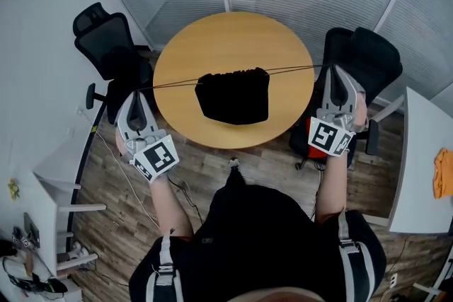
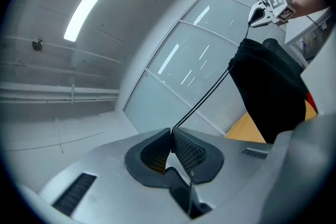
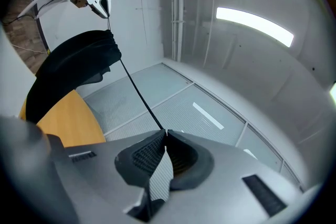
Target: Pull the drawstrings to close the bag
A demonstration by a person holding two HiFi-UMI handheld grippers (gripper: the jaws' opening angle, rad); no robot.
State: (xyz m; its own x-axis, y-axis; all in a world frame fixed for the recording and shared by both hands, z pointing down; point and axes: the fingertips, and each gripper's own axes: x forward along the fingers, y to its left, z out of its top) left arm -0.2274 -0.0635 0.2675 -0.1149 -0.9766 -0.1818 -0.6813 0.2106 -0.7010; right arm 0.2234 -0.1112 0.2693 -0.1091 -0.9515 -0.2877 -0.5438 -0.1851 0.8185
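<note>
A black drawstring bag point(image 1: 236, 97) lies in the middle of the round wooden table point(image 1: 184, 46), its top edge gathered. Two thin dark drawstrings run taut from that edge, the left drawstring point(image 1: 173, 85) out past the table's left rim, the right drawstring point(image 1: 294, 68) past its right rim. My left gripper point(image 1: 136, 93) is shut on the left drawstring point(image 2: 202, 103), pinched at the jaw tips point(image 2: 171, 131). My right gripper point(image 1: 335, 71) is shut on the right drawstring point(image 3: 137, 93) in the same way point(image 3: 165, 134). Each gripper view shows the bag point(image 2: 270, 92) point(image 3: 68, 73) and the other gripper beyond it.
Black office chairs stand at the table's left point(image 1: 106, 39) and right point(image 1: 361, 56). A white desk point(image 1: 417, 166) with an orange cloth point(image 1: 443, 173) is at the right, white shelving point(image 1: 49, 194) at the left. Frosted glass walls lie behind the table; the floor is wood.
</note>
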